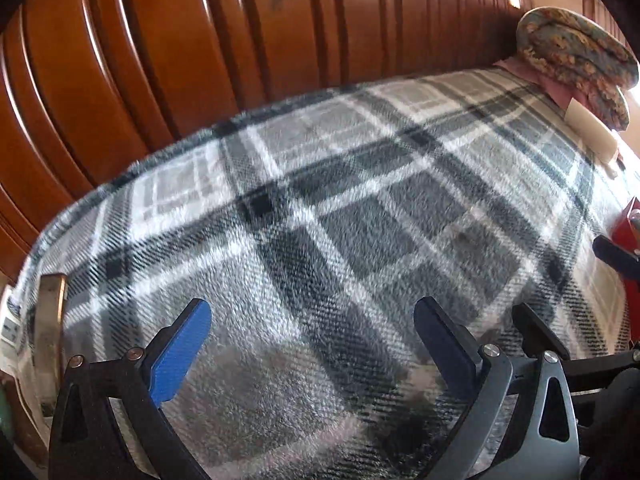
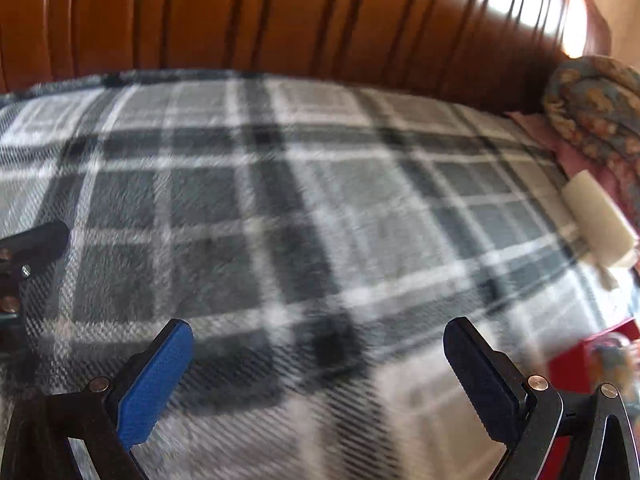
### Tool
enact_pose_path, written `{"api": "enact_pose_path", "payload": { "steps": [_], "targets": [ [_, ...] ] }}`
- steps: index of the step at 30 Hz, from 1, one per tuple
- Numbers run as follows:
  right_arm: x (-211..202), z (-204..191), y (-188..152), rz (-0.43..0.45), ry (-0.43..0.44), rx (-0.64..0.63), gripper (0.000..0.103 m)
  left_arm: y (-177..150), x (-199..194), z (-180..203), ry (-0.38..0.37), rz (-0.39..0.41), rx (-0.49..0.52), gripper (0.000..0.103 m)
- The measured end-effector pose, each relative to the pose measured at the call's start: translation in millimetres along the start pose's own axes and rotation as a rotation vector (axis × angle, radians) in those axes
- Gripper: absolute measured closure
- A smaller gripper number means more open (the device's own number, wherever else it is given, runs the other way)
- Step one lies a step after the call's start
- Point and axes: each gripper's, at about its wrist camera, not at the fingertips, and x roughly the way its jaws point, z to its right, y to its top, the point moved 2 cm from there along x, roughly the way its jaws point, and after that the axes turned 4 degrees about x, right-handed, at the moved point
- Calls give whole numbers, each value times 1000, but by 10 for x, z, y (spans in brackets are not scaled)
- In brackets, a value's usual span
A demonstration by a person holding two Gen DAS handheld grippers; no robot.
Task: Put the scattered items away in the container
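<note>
Both grippers hover over a grey and white plaid blanket. My left gripper is open, with only blanket between its blue-padded fingers. In the right wrist view my right gripper stands wide open and holds nothing. A white cylindrical item lies at the blanket's right edge, also visible as the white cylinder. A red container sits at the lower right with something colourful blurred inside it. Only a sliver of that red container reaches the left wrist view's right edge.
A ribbed brown wooden headboard runs behind the blanket. A patterned cushion on pink cloth lies at the far right. A brass-coloured upright piece stands by the blanket's left edge. The right gripper's black fingers show beside my left gripper.
</note>
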Motion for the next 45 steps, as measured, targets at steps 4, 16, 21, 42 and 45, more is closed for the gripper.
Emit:
{"api": "enact_pose_path", "payload": {
  "steps": [4, 16, 21, 42, 45],
  "targets": [
    [261, -30, -188, -49, 53, 92, 0, -114, 159, -41, 15, 22, 49, 0],
    [328, 79, -241, -60, 53, 185, 0, -195, 192, -31, 42, 49, 58, 0],
    [309, 52, -211, -69, 70, 197, 0, -190, 156, -31, 50, 48, 64, 0],
    [332, 80, -214, -69, 67, 195, 0, -179, 200, -17, 46, 50, 64, 0],
    [329, 79, -216, -68, 67, 195, 0, -183, 200, -17, 46, 52, 64, 0]
  ]
}}
